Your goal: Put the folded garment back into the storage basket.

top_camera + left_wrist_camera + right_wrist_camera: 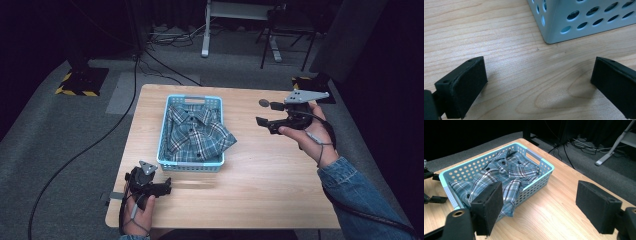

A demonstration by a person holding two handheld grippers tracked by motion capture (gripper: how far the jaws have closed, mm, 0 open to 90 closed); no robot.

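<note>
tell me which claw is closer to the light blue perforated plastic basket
The left claw: it sits low on the wooden table just off the light blue perforated plastic basket's near corner. The right claw is raised, farther off.

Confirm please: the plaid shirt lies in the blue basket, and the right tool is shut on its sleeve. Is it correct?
Not quite. The plaid shirt does lie in the blue basket, but the right tool is open and holds nothing, apart from the shirt, as the right gripper view shows.

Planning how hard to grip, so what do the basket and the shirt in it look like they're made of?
Basket: likely rigid light-blue plastic, matte, with moulded round holes. Shirt: soft woven cloth, probably cotton; blue plaid, buttoned, creased, one part draped over the rim.
</note>
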